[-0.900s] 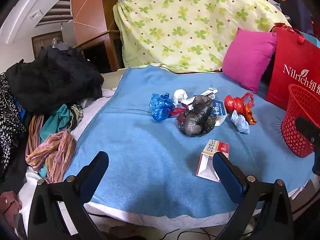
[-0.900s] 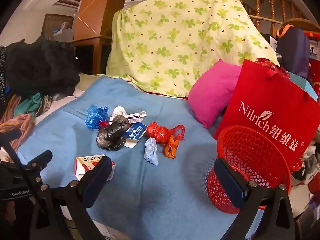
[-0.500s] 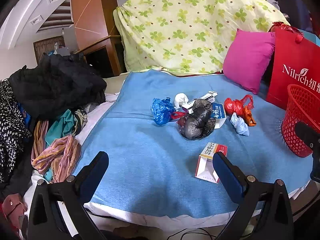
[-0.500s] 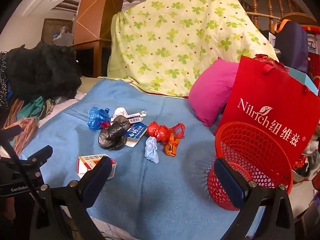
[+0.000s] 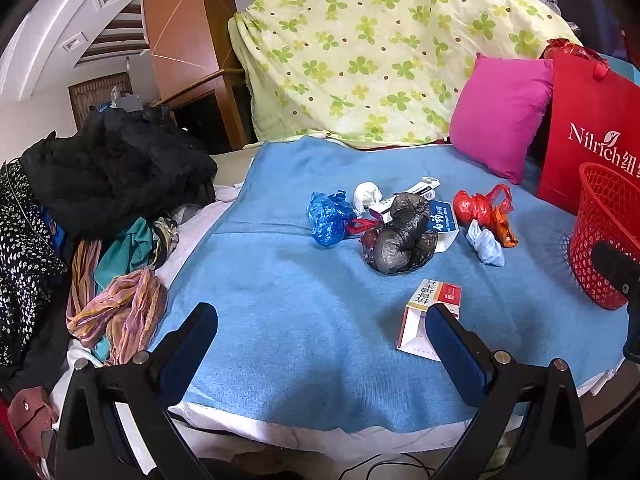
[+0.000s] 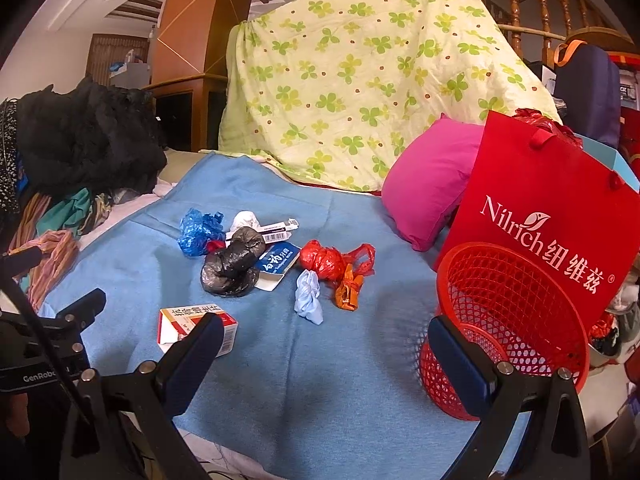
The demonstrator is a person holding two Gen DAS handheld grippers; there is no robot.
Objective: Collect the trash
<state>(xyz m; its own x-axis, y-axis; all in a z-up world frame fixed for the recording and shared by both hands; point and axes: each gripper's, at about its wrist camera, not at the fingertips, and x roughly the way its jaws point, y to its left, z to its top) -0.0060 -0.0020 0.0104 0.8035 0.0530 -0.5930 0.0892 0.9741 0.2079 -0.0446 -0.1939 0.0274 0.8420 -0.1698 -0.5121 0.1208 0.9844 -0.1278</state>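
Trash lies on a blue blanket [image 5: 288, 320]: a blue plastic bag [image 5: 328, 218], a white wad [image 5: 367, 195], a black bag [image 5: 402, 240], a red bag [image 5: 474, 207], a pale blue wad [image 5: 487, 242], an orange wrapper [image 5: 503, 227] and a red-and-white carton [image 5: 430, 312]. A red mesh basket [image 6: 508, 320] stands at the right. My left gripper [image 5: 320, 344] is open and empty at the near edge, its right finger in front of the carton. My right gripper [image 6: 322, 354] is open and empty, between the carton [image 6: 196, 324] and the basket.
A pile of dark clothes and scarves [image 5: 100, 184] lies left of the blanket. A pink pillow [image 5: 502, 114] and a red paper bag [image 5: 592, 136] stand at the back right. A green-flowered sheet [image 5: 384, 48] covers something behind.
Both grippers have drawn back and risen slightly, so the trash sits a little lower in both views. Nothing was taken hold of.
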